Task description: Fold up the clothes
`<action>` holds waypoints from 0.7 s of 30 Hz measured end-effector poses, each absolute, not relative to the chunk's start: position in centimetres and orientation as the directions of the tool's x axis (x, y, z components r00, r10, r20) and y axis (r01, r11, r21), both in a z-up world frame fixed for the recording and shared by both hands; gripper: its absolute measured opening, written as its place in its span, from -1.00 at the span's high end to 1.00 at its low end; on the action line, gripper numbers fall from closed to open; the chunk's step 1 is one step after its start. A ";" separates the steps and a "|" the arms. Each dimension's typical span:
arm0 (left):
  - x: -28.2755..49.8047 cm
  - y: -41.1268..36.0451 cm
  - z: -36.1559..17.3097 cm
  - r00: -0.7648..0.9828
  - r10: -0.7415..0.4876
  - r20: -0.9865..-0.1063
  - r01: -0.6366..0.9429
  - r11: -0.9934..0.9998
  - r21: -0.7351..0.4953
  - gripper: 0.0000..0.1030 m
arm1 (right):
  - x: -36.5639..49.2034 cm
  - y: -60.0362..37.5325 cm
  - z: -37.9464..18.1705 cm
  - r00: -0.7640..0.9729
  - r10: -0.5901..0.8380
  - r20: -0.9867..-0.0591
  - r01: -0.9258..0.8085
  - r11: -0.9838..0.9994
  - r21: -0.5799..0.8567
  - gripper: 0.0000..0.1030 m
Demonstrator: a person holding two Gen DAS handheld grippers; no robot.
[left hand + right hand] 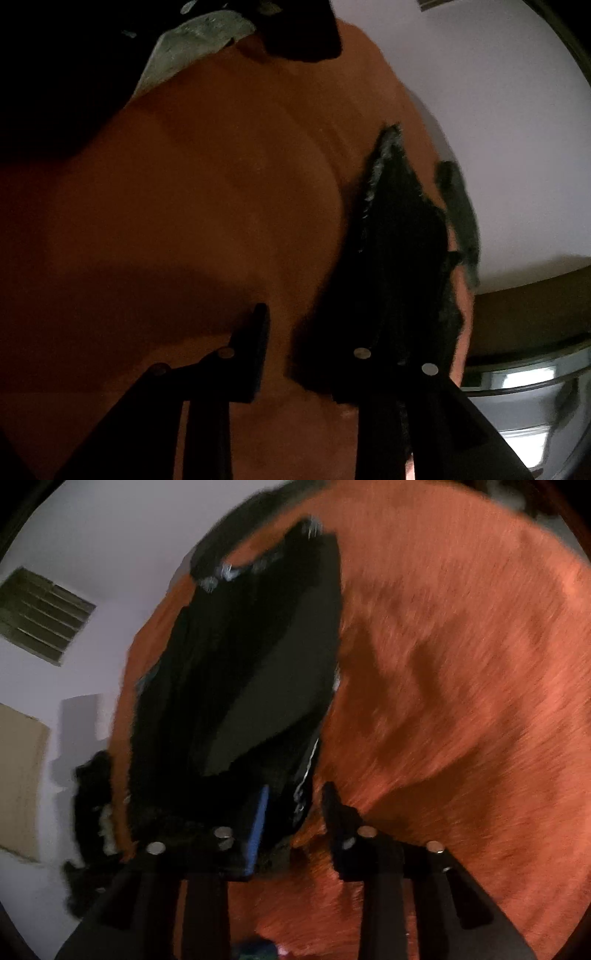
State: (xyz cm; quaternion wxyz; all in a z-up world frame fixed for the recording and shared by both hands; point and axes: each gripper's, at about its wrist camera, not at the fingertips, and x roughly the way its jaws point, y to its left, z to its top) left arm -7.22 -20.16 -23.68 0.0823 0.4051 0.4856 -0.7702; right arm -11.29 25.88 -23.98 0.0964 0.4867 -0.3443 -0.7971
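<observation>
A black garment [236, 664] lies spread on an orange blanket [461, 664], blurred by motion in the right wrist view. My right gripper [295, 790] is open, and the garment's near edge sits between its blue-padded left finger [258, 830] and its right finger [334, 812]. In the dark left wrist view the black garment [399, 240] runs up from my right finger, whose tip it hides. My left gripper [291, 332] stands open low over the orange blanket [184, 221], which shows in the gap between the jaws.
A grey-white cloth [195, 44] and dark fabric [303, 37] lie at the blanket's far side. A dark piece [458, 214] hangs at the blanket's edge by a white wall [498, 129]. A black heap [88, 812] and a wall vent [40, 616] show at left.
</observation>
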 end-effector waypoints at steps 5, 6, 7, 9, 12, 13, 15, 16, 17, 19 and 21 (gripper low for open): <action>-9.2 -17.5 -22.9 -0.631 0.329 -0.702 0.414 -0.623 -0.664 0.28 | -10.9 25.1 -22.0 -0.551 -0.417 -0.723 -0.147 -0.804 0.576 0.74; -9.5 -16.7 -22.8 -0.620 0.332 -0.711 0.388 -0.658 -0.645 0.27 | -10.9 24.9 -22.2 -0.544 -0.416 -0.729 -0.141 -0.810 0.569 0.74; -9.8 -16.1 -22.8 -0.597 0.317 -0.737 0.385 -0.693 -0.610 0.26 | -11.1 24.4 -22.7 -0.528 -0.412 -0.742 -0.132 -0.824 0.551 0.74; -10.5 -15.1 -23.3 -0.536 0.263 -0.802 0.403 -0.756 -0.517 0.26 | -11.4 24.1 -23.4 -0.499 -0.378 -0.780 -0.131 -0.857 0.499 0.75; -10.9 -14.7 -24.7 -0.468 0.225 -0.854 0.436 -0.782 -0.445 0.25 | -11.8 24.0 -25.1 -0.426 -0.275 -0.862 -0.178 -0.908 0.378 0.81; -10.7 -14.9 -25.1 -0.476 0.238 -0.846 0.445 -0.765 -0.466 0.23 | -11.9 24.0 -25.3 -0.420 -0.265 -0.868 -0.184 -0.912 0.367 0.81; -10.7 -15.2 -25.2 -0.483 0.251 -0.839 0.453 -0.748 -0.485 0.23 | -12.0 23.9 -25.3 -0.413 -0.233 -0.880 -0.187 -0.924 0.333 0.81; -10.7 -15.1 -25.1 -0.482 0.249 -0.840 0.452 -0.750 -0.482 0.23 | -12.1 23.8 -25.2 -0.409 -0.205 -0.889 -0.185 -0.936 0.301 0.81; -10.8 -15.1 -25.0 -0.481 0.246 -0.841 0.452 -0.753 -0.479 0.23 | -12.1 23.8 -25.1 -0.409 -0.207 -0.889 -0.188 -0.934 0.304 0.81; -10.7 -14.9 -24.6 -0.481 0.245 -0.842 0.454 -0.752 -0.478 0.23 | -12.0 24.0 -25.0 -0.409 -0.224 -0.885 -0.198 -0.925 0.325 0.81; -10.6 -14.9 -24.1 -0.488 0.256 -0.834 0.459 -0.738 -0.495 0.23 | -11.9 24.2 -24.5 -0.408 -0.234 -0.882 -0.204 -0.919 0.338 0.81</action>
